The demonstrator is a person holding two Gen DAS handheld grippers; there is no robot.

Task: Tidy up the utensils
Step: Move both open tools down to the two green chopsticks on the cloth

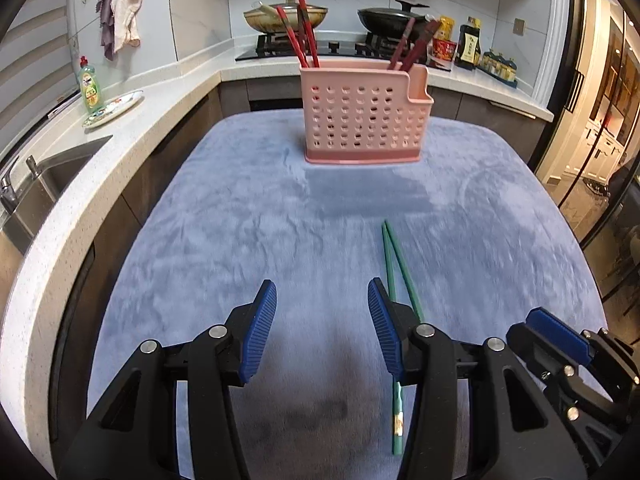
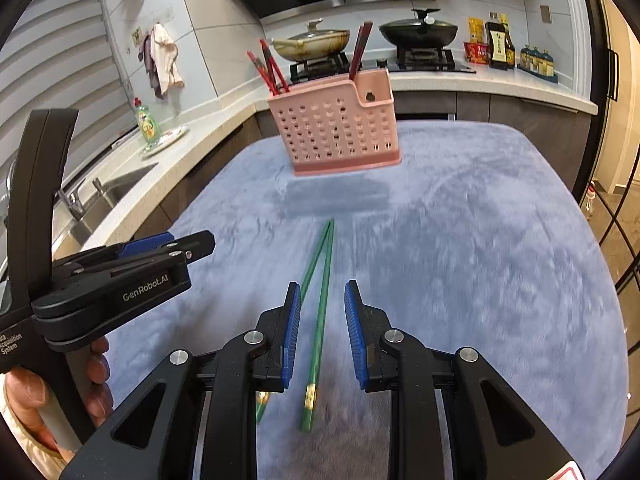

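Observation:
Two green chopsticks (image 1: 390,264) lie on the blue cloth, their far tips meeting in a narrow V. In the right wrist view one green chopstick (image 2: 320,332) runs between the pads of my right gripper (image 2: 322,292), which is open with a gap on both sides. The other chopstick passes under its left finger. My left gripper (image 1: 322,292) hovers open and empty just left of the pair. A pink perforated holder (image 1: 360,120) stands upright at the cloth's far end, with red chopsticks (image 1: 300,36) in its left side and dark ones (image 1: 412,44) in its right.
The blue cloth (image 1: 240,220) covers the table. A counter with a sink (image 1: 52,176), a green soap bottle (image 1: 91,84) and a plate (image 1: 116,108) runs along the left. Behind it are a stove with two pans (image 2: 416,32) and sauce bottles (image 2: 498,46). A person's hand (image 2: 96,376) holds the left gripper's handle.

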